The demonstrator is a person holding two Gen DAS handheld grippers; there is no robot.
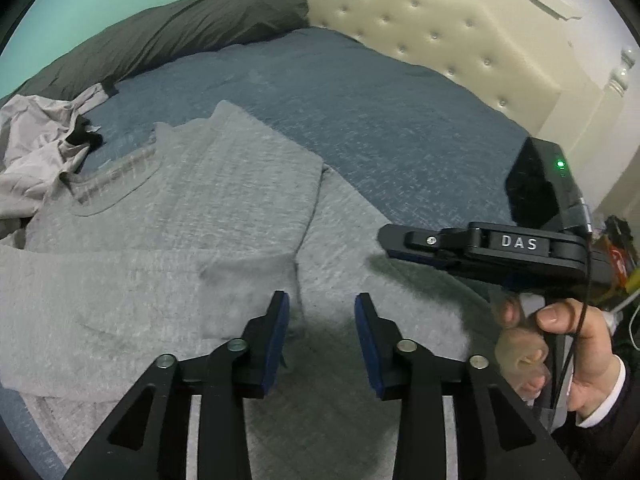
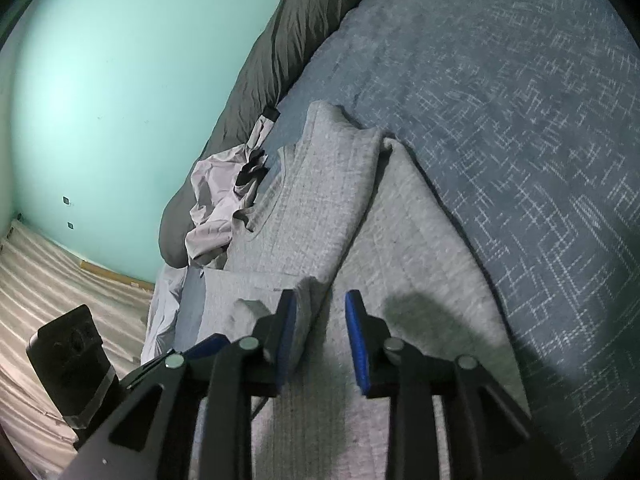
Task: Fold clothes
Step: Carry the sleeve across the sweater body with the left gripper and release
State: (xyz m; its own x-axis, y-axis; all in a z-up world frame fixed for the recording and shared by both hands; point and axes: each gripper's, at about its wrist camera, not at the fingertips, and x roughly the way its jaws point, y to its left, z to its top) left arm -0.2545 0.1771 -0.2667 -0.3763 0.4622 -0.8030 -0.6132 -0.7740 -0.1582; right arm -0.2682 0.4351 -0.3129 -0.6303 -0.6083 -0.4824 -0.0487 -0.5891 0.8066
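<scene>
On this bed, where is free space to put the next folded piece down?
The blue bedspread lies bare between the grey sweater and the cream headboard. It is crowded near the sweater's collar, where the crumpled pale garment meets the dark duvet.

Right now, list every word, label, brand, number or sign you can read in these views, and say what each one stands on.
"DAS": white letters on the side of the black right gripper, seen in the left wrist view.
A red item with pale marks at that view's right edge: too small and blurred to read.
Right wrist view: no readable text.
</scene>
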